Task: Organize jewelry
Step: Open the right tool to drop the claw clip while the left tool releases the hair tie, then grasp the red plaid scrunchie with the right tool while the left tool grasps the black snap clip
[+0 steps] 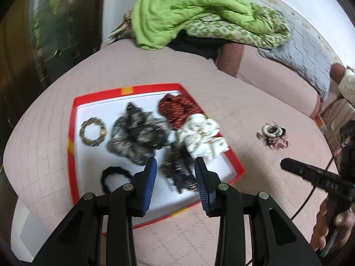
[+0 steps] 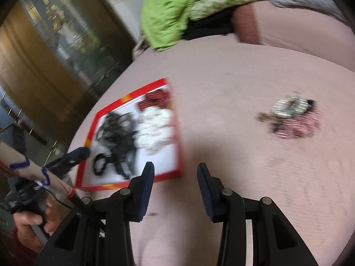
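A red-rimmed white tray (image 1: 72, 119) lies on the pink quilted bed. In it are a gold bead bracelet (image 1: 92, 131), a grey scrunchie (image 1: 135, 133), a red scrunchie (image 1: 177, 108), a white scrunchie (image 1: 203, 136), a black hair tie (image 1: 113, 177) and a dark glittery scrunchie (image 1: 179, 173). My left gripper (image 1: 176, 168) is open and empty just above the dark scrunchie. A small pile of bracelets (image 1: 274, 135) lies on the bed right of the tray, also in the right wrist view (image 2: 292, 117). My right gripper (image 2: 175, 173) is open and empty over the bed beside the tray (image 2: 177, 155).
A green cloth heap (image 1: 188, 8) and a grey pillow (image 1: 299, 53) lie at the far side of the bed. A dark wooden cabinet (image 2: 44, 55) stands to the left. The right gripper's body (image 1: 317, 175) shows at the right of the left wrist view.
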Demonstrator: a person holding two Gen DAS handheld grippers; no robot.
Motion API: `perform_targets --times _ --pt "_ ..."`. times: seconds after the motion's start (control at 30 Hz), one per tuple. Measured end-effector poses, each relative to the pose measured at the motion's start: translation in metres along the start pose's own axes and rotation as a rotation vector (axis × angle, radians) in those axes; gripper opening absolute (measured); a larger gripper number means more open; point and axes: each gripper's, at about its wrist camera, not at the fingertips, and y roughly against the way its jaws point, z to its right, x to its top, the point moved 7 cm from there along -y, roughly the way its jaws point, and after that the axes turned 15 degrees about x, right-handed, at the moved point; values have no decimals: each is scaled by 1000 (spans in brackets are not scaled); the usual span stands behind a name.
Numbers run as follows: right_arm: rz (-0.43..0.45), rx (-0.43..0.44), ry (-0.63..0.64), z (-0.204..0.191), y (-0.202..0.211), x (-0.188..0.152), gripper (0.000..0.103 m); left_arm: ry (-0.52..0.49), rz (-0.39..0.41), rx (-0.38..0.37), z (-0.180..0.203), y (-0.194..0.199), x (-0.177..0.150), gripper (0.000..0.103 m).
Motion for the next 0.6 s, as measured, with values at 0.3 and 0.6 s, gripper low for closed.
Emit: perform_targets --times 0.3,0.6 --pt "156 -161 -336 139 71 14 43 -96 12 -38 54 5 1 34" --pt "173 -122 -440 185 34 48 43 -148 -3 -49 82 -6 4 34"
